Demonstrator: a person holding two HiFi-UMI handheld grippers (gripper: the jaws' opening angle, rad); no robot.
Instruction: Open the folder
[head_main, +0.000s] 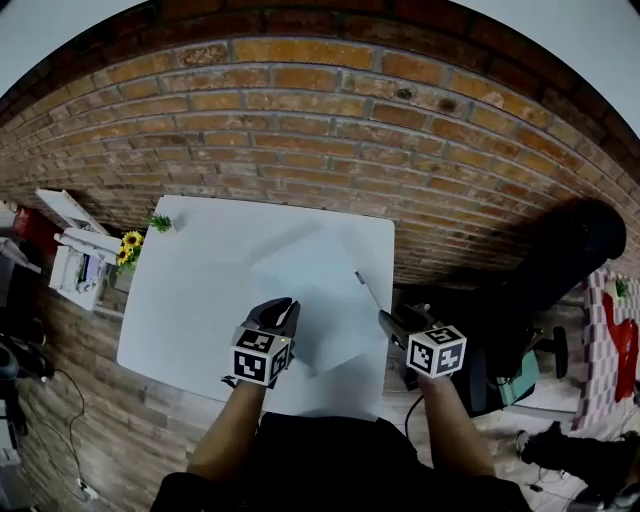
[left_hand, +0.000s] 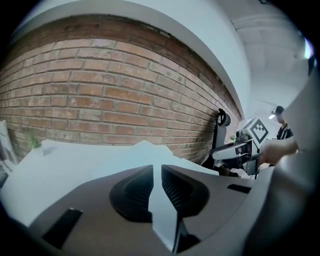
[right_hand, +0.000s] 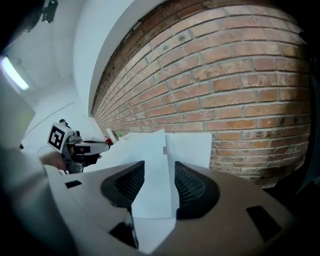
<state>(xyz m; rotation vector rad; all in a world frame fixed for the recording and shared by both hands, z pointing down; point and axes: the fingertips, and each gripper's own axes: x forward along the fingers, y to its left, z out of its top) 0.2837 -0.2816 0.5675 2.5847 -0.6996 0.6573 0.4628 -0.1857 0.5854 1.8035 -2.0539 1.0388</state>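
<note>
A pale, translucent folder (head_main: 322, 285) lies on the white table (head_main: 190, 290), with its right edge lifted a little near the table's right side. My left gripper (head_main: 283, 305) hovers over the folder's near left part. Its jaws stand almost together with only a thin slit (left_hand: 156, 167), and nothing is held. My right gripper (head_main: 385, 318) is by the folder's near right edge, jaws apart (right_hand: 160, 167). The folder's sheet (right_hand: 150, 150) shows through that gap, and the pads do not press on it. Each gripper view shows the other gripper off to the side.
A brick wall (head_main: 330, 130) runs behind the table. Sunflowers (head_main: 130, 245) and a small green plant (head_main: 160, 222) stand at the table's far left corner, beside a white shelf (head_main: 75, 250). A dark chair and other gear (head_main: 560, 270) sit to the right of the table.
</note>
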